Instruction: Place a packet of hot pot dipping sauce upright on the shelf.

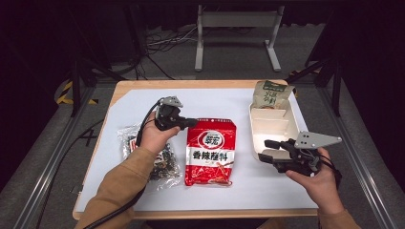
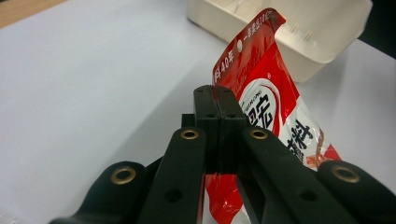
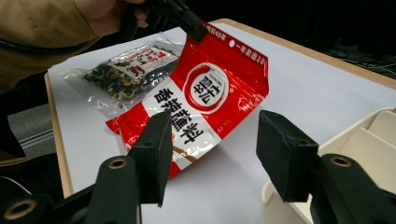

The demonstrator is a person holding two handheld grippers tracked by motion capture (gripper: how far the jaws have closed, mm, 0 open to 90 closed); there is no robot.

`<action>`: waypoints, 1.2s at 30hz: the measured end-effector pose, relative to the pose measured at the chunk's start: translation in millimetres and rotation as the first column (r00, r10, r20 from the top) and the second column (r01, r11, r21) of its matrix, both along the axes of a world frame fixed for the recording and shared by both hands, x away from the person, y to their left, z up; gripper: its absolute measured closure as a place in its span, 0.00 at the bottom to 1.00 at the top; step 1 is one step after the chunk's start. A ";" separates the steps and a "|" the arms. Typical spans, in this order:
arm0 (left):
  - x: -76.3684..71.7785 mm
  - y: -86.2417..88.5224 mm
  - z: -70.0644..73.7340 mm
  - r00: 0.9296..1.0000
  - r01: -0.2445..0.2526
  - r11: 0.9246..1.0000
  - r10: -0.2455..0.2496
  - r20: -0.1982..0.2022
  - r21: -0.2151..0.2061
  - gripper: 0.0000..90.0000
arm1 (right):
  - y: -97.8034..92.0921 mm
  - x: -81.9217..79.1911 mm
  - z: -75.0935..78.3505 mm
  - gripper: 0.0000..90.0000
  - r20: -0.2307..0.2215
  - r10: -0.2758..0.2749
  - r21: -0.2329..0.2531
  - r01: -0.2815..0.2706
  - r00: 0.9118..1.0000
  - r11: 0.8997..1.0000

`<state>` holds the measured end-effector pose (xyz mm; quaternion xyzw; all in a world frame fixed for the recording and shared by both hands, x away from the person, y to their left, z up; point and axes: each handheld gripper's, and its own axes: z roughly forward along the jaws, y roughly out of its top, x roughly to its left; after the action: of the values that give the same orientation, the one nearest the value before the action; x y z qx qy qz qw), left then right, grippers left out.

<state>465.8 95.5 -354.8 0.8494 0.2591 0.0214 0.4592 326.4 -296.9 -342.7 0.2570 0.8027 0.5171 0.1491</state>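
Observation:
A red and white seasoning packet [image 1: 210, 151] lies in the middle of the white table sheet, its top left corner lifted. My left gripper [image 1: 189, 122] is shut on that corner; in the left gripper view the red packet [image 2: 266, 100] rises from between the closed jaws of the left gripper [image 2: 219, 100]. In the right gripper view the packet [image 3: 205, 98] stands tilted up beyond my jaws. My right gripper [image 1: 268, 149] hovers open at the near end of the cream divided tray [image 1: 273, 126], with nothing between the fingers of the right gripper [image 3: 217, 151].
A clear bag of dark dried food [image 1: 160, 162] lies left of the red packet, under the left forearm. A green and tan pouch [image 1: 271, 95] stands in the tray's far compartment. The table's wooden edge [image 1: 196, 84] runs along the back.

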 end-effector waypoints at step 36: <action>-93.3 4.2 55.1 0.947 0.242 0.967 -0.217 0.236 -0.080 1.00 | 18.8 -6.4 -4.1 0.51 -0.050 0.115 -0.027 -0.116 0.992 0.993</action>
<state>372.4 99.7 -299.6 0.8398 0.1053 0.0500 0.5302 320.0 -278.1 -346.9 0.2204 0.8272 0.5065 0.1031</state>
